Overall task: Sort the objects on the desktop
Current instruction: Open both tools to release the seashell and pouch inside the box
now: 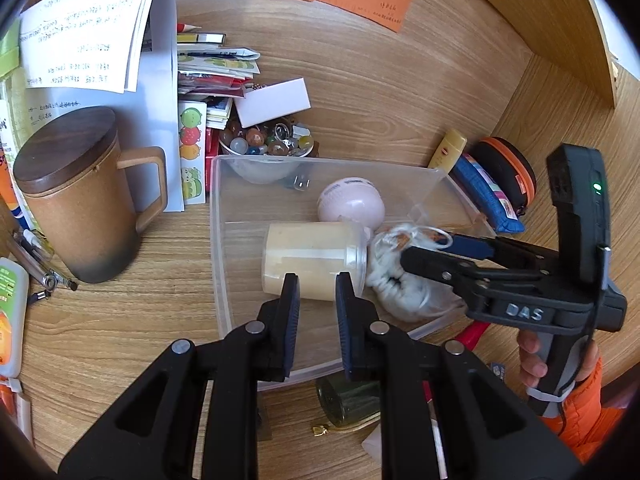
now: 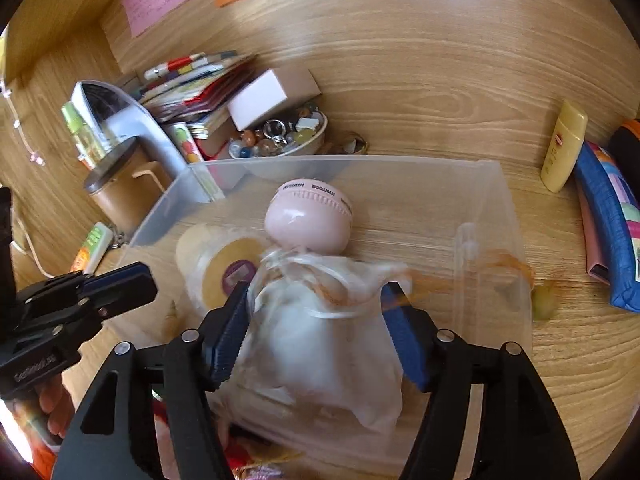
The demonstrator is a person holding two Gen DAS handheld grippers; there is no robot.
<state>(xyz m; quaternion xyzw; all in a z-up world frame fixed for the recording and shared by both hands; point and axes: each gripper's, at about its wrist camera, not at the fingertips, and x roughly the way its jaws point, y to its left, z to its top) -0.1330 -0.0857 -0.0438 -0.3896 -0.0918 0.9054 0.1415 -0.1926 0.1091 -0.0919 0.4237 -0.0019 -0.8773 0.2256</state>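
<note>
Pouch (image 2: 320,344) of sheer white gauze, drawstring-tied, in clear bin (image 2: 492,216)

Both wrist views look steeply down, close, sharing the clear bin (image 1: 218,216)

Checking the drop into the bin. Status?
Left gripper shut, empty, over the clear bin. Right gripper open around the white pouch, pouch inside bin beside cream jar and pink ball. Nothing blocking.

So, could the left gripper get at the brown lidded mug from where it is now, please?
Probably yes: the left gripper hangs shut over the clear bin, and the mug stands outside the bin on bare desk, its handle side unobstructed.
</note>
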